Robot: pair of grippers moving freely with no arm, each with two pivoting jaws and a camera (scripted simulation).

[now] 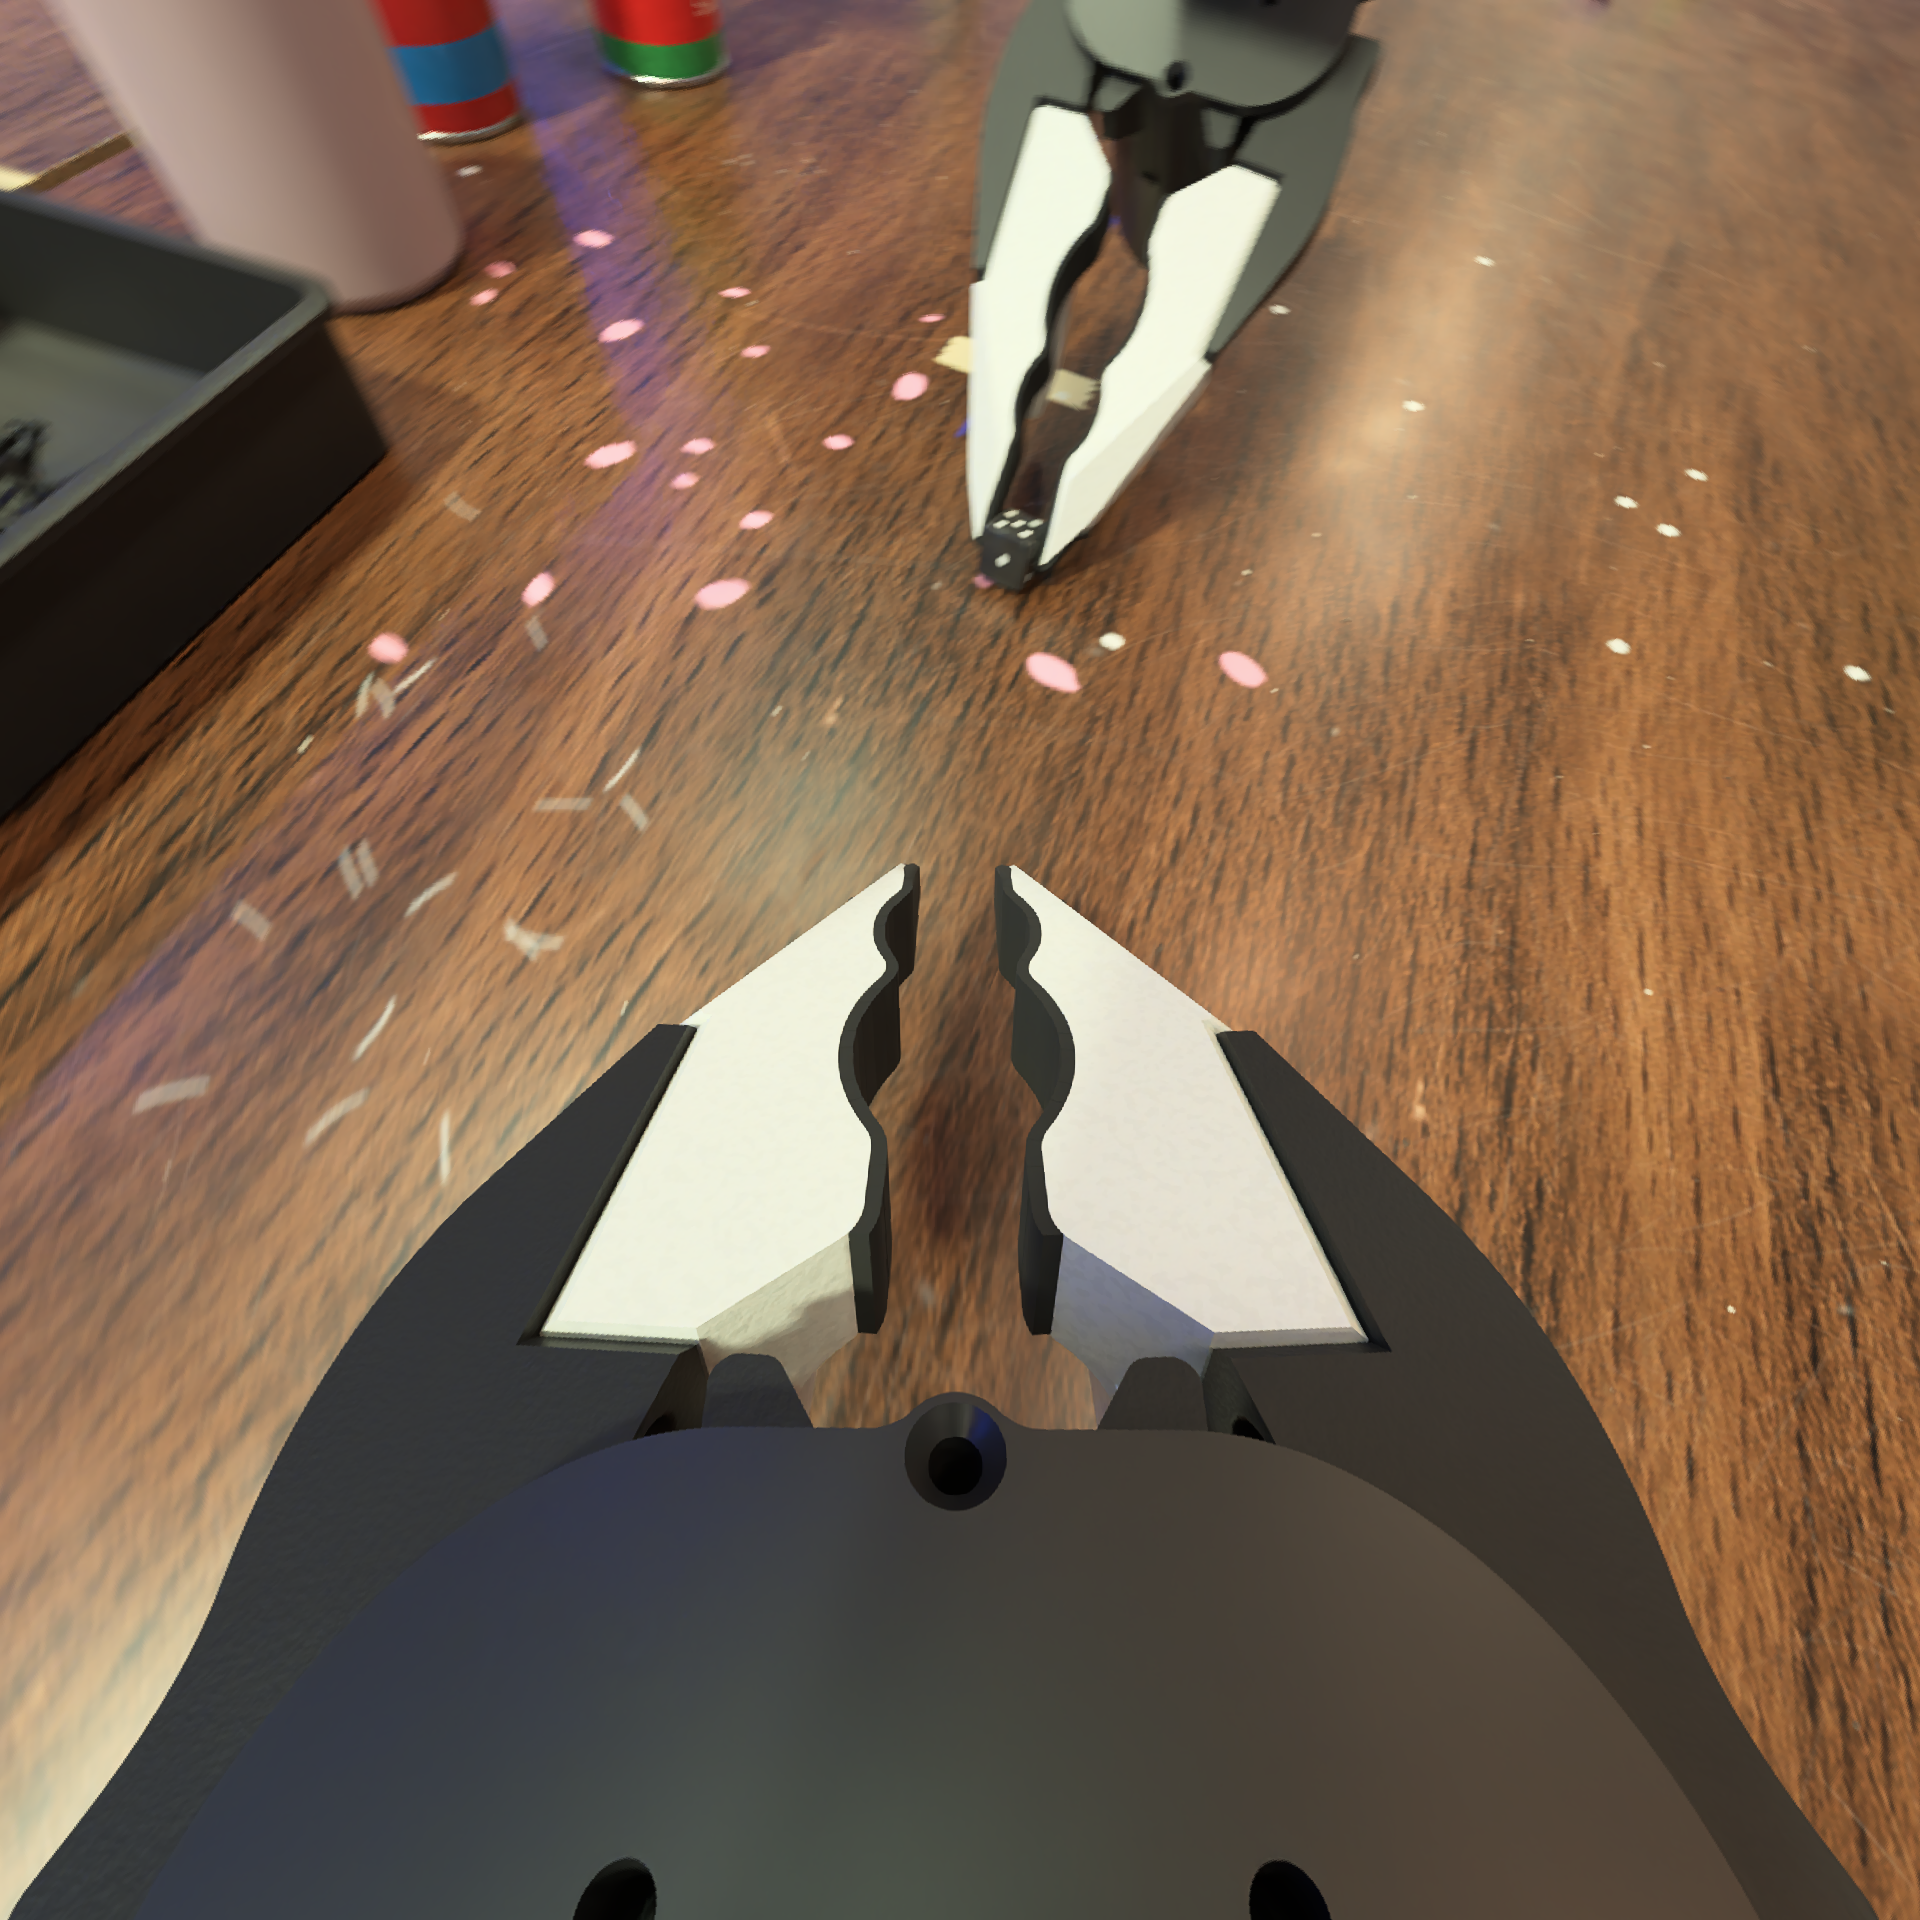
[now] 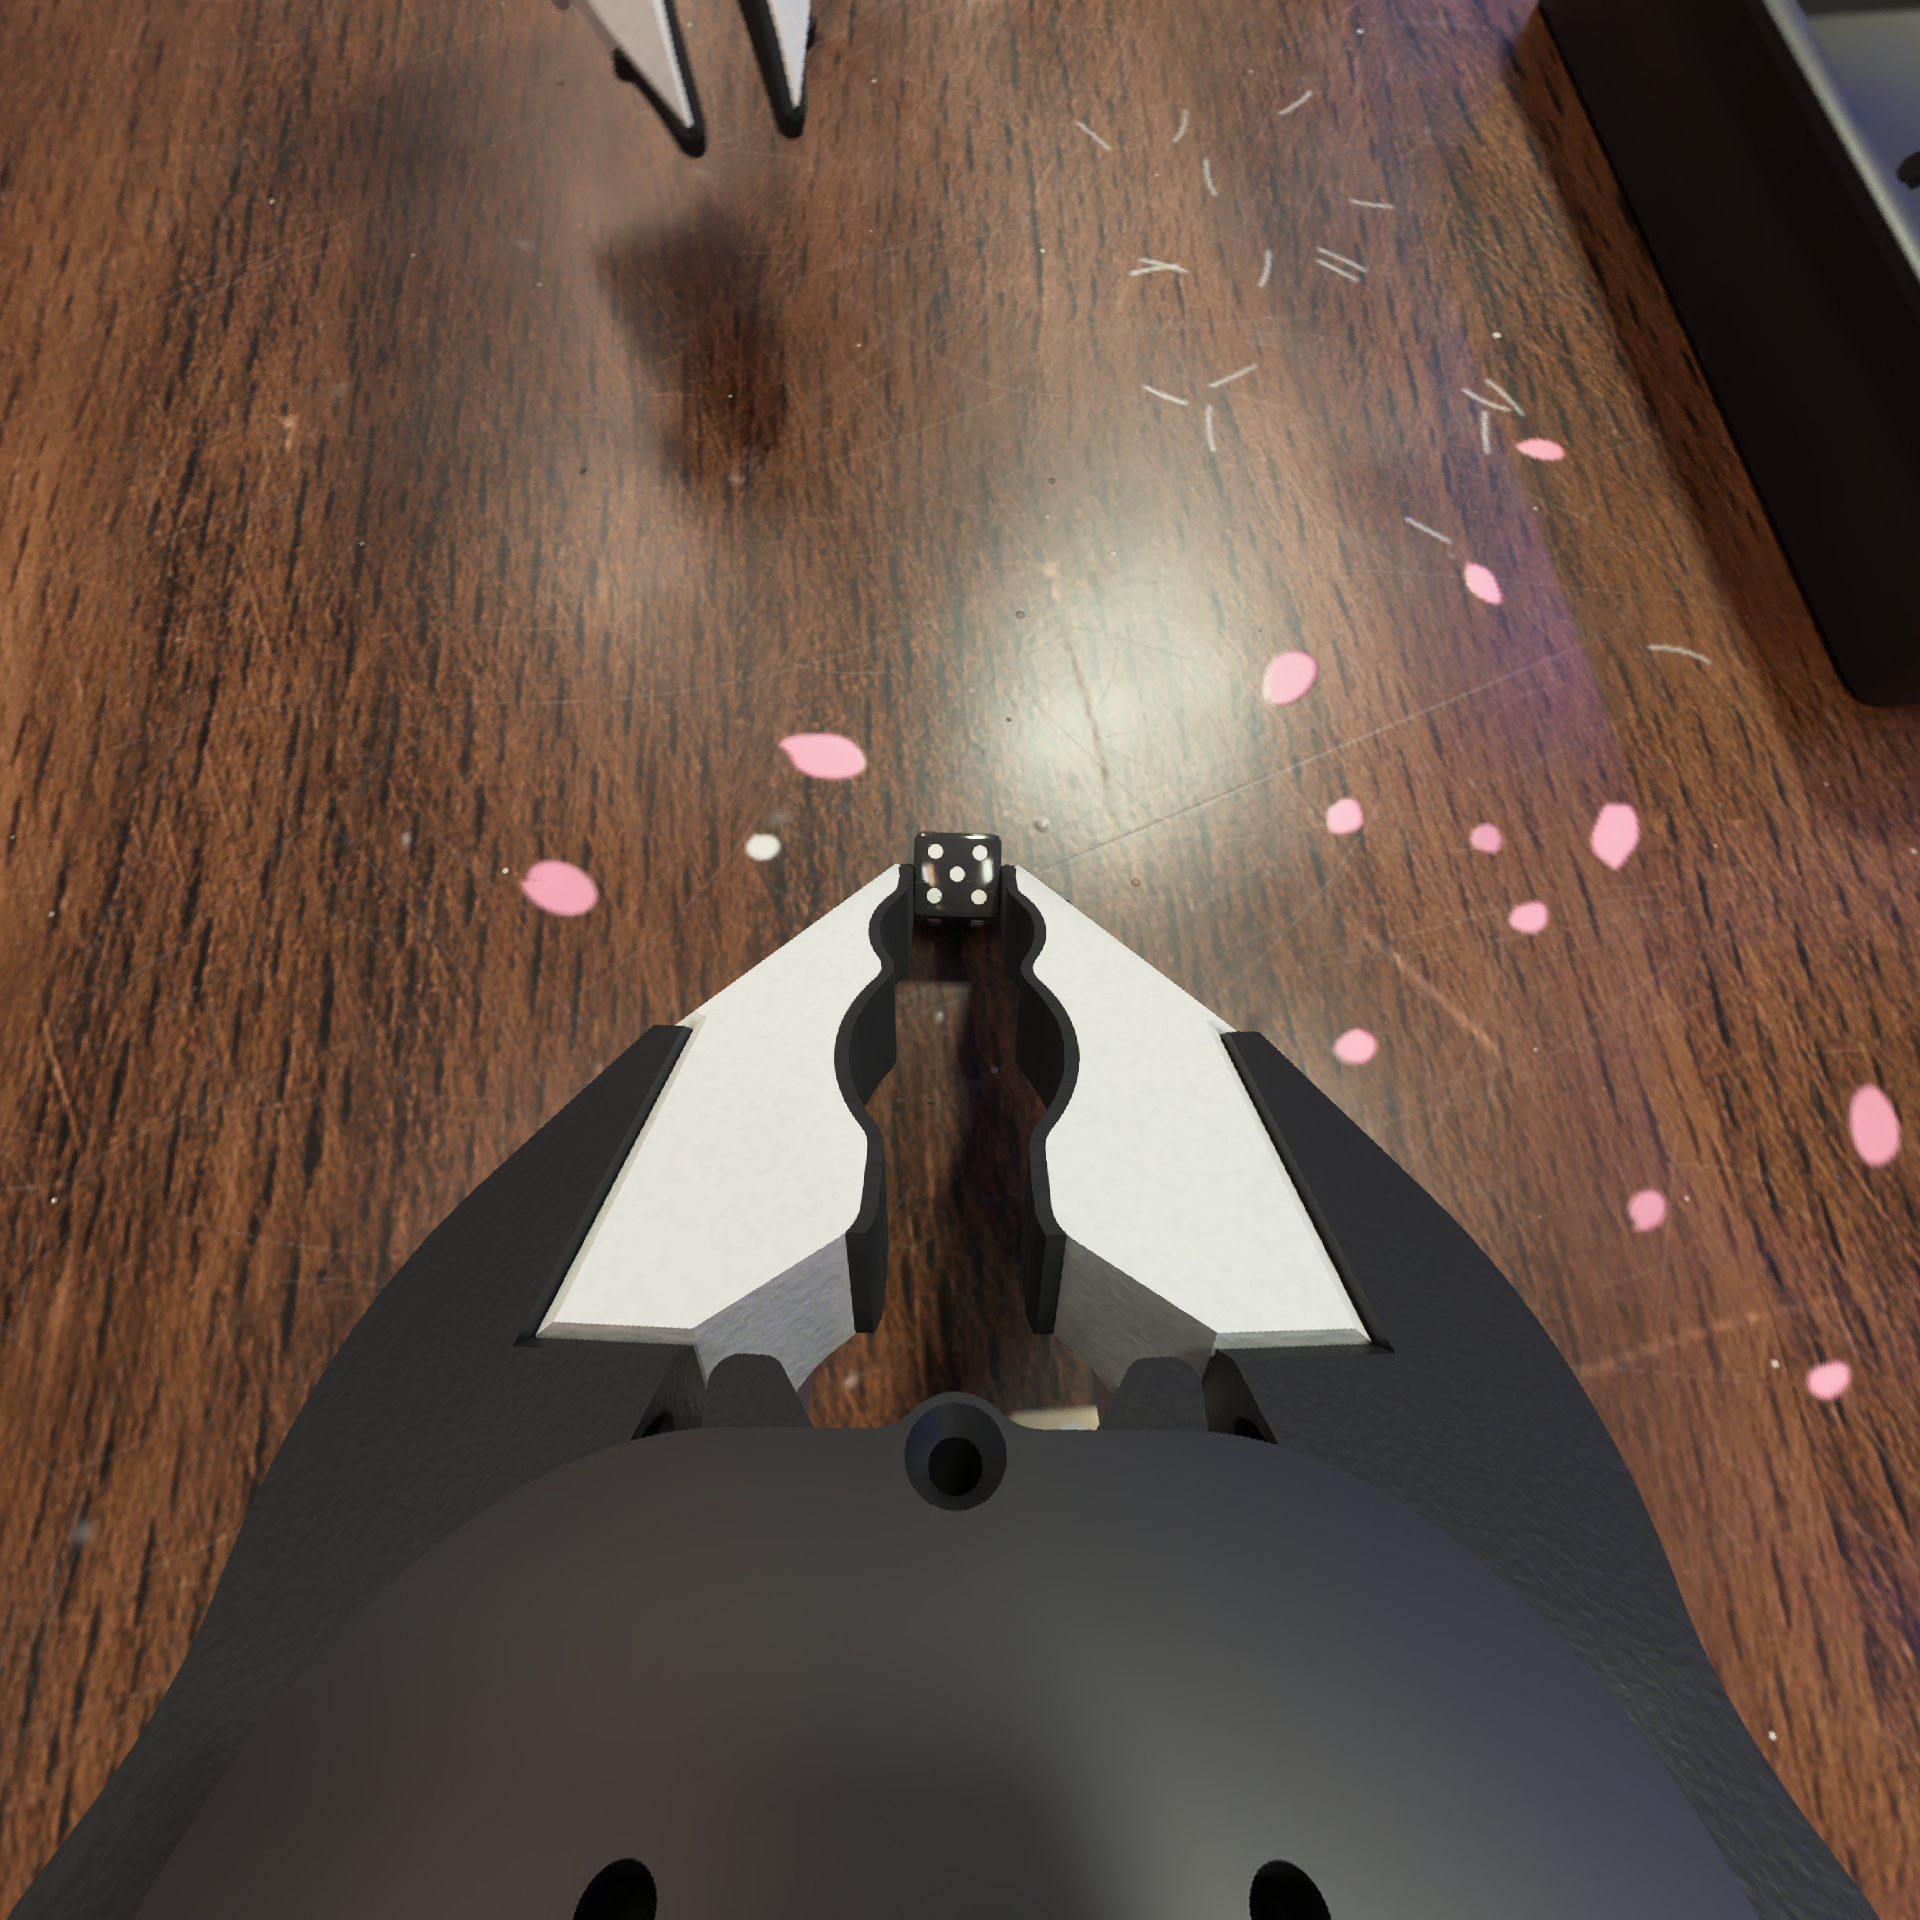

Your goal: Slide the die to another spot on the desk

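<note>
Desk: dark scratched wood with a glossy sheen, probably slick enough for a small thing to glide.
Tray: black, at the left edge of the left wrist view; its corner also shows far right in the right wrist view. The biggest obstacle if the slide heads that way.
Cup: pale pink, standing just beyond the tray, well apart from the die.
Cans: two banded cylinders at the far left, out of the likely path.
Right gripper: its tips pinch the die from both sides, low at the desk surface.
Left gripper: jaws nearly together with a narrow gap, nothing between them, hovering near and facing the right gripper.
Die: black with white pips, five up, sitting at the very fingertips on the desk, mid-scene. Likely light, hard and smooth-faced, so it could twist or pop out; holding two opposite flat faces squarely seems best.
Litter: pink flecks and pale slivers scattered around the die, flat and unlikely to block it.
</note>
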